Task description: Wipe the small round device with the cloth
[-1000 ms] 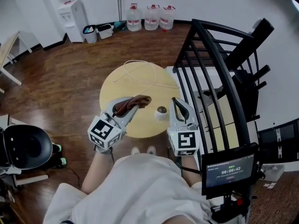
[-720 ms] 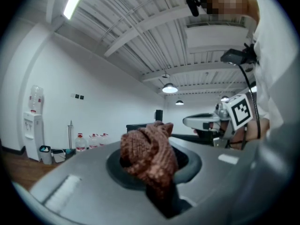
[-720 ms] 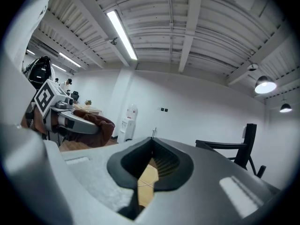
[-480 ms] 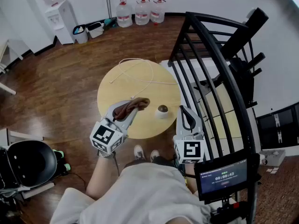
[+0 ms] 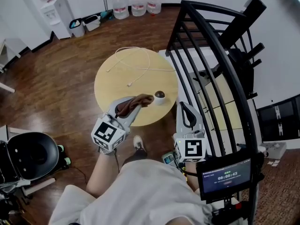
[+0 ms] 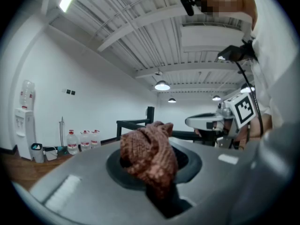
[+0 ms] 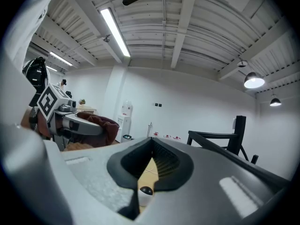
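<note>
Both tongs are closed, but for different reasons. From the head view, the left gripper [image 5: 131, 111] pinches a reddish-brown knitted cloth [image 5: 140, 100] so that a bunched wad sticks out past its tips. This puts a soft wiping pad ahead of the hard jaws. The wad reaches over the near edge of the round pale wooden table [image 5: 117, 81] toward the small round device [image 5: 160, 95], a white base with a dark domed top standing near the table's right rim. Cloth and device look just beside each other, though I cannot tell if they touch. A thin white cable [image 5: 140, 71] lies loose farther back, well clear of the wiping. The right gripper [image 5: 183, 109] hangs off the table edge beside the black metal railing [image 5: 211, 78]. It is empty and out of the cloth's way, yet near enough to steady the device if it slides.

In the left gripper view, the jaws clamp the cloth [image 6: 150, 153] low down. Its bulk stands up between them and hides whatever lies ahead.

In the right gripper view, the jaws meet with nothing between them. The device [image 7: 146, 191] shows beyond them on the table, through the gap under the pads. The cloth-bearing gripper is off to the left.
</note>
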The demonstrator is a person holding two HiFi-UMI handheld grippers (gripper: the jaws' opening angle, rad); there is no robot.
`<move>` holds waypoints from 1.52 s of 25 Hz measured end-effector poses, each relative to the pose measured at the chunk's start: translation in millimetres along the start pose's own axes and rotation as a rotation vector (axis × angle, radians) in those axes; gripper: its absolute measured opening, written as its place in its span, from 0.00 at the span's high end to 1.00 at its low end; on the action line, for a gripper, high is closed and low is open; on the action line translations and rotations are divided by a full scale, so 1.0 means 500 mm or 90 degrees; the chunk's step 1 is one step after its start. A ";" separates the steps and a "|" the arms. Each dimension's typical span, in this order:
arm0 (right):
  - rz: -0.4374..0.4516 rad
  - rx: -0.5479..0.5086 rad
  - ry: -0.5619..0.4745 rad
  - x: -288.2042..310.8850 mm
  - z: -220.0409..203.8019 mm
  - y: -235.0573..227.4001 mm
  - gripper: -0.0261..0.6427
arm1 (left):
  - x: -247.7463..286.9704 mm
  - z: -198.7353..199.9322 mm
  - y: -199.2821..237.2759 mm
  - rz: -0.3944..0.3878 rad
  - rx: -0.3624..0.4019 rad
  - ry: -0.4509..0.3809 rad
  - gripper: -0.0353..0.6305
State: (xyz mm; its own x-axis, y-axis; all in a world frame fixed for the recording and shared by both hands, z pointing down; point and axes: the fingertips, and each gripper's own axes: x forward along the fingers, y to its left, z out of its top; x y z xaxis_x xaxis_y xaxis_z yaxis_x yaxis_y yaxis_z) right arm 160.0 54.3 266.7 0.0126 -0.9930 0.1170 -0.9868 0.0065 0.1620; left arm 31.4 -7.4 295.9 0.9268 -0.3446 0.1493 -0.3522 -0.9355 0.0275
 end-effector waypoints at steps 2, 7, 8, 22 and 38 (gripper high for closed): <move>0.007 0.003 -0.003 -0.028 -0.005 0.000 0.96 | -0.001 0.005 -0.035 -0.001 0.014 -0.001 0.81; 0.017 0.014 0.001 -0.111 -0.019 0.004 0.96 | -0.040 0.005 -0.134 0.002 0.026 -0.005 0.81; 0.018 0.019 0.000 -0.133 -0.021 0.005 0.96 | -0.050 0.000 -0.156 0.005 0.031 -0.001 0.81; 0.116 0.029 -0.035 -0.432 -0.083 0.025 0.96 | -0.168 -0.061 -0.461 0.101 0.029 0.029 0.81; 0.129 0.023 -0.041 -0.507 -0.061 0.098 0.96 | -0.283 -0.045 -0.502 0.140 0.032 0.029 0.81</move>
State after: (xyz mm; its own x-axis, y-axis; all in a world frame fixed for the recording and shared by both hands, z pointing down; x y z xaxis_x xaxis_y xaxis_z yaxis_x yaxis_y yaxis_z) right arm 113.5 310.2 274.7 -0.1952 -0.9775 0.0801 -0.9733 0.2031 0.1068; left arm -14.3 278.1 290.1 0.8214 -0.5373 0.1914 -0.5367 -0.8417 -0.0594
